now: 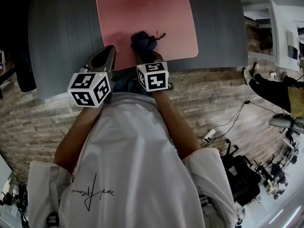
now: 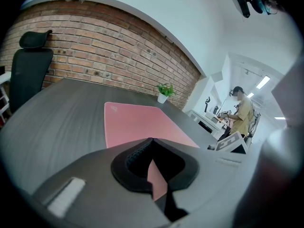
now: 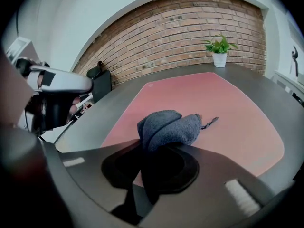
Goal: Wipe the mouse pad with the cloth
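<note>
Pad [image 3: 228, 108]: rt gripper view alone shows tongs [image 3: 143, 144] pinching cloth [image 3: 168, 127].

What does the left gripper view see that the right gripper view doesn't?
Only the left gripper view shows a person in a yellow shirt, plus the left hand-held gripper, shut on nothing. Only the right gripper view shows the blue-grey cloth, pinched in the right hand-held gripper. Both show the pink mouse pad, the potted plant and the brick wall.
</note>
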The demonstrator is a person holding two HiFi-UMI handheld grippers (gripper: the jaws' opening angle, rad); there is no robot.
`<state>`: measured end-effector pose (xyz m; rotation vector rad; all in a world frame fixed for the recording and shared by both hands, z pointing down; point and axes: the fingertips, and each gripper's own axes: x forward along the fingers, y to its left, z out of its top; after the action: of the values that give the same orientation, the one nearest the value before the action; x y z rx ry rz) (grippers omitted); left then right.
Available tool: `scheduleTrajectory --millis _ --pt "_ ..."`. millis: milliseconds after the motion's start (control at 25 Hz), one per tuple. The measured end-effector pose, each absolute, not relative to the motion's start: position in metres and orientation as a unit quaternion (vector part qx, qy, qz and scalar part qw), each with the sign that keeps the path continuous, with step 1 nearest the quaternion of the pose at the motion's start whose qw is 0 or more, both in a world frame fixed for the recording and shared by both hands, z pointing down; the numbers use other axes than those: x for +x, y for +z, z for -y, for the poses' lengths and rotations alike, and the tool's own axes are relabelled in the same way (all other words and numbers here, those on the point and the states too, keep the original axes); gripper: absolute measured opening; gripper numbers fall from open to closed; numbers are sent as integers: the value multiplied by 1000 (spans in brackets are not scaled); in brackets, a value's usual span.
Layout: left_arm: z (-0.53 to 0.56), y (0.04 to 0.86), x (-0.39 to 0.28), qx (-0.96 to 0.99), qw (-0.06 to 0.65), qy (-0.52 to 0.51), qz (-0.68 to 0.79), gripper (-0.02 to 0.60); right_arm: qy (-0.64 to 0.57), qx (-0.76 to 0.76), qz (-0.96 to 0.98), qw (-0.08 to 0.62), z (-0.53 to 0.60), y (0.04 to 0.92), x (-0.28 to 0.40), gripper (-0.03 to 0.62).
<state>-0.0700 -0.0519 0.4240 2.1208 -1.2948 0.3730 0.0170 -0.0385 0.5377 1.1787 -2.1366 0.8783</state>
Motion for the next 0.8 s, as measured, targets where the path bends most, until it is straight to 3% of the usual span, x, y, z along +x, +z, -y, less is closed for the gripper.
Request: scheduleTrajectory --millis 800 --pt "64 425 -105 776 319 132 528 2 330 391 814 273 59 537 -24 74"
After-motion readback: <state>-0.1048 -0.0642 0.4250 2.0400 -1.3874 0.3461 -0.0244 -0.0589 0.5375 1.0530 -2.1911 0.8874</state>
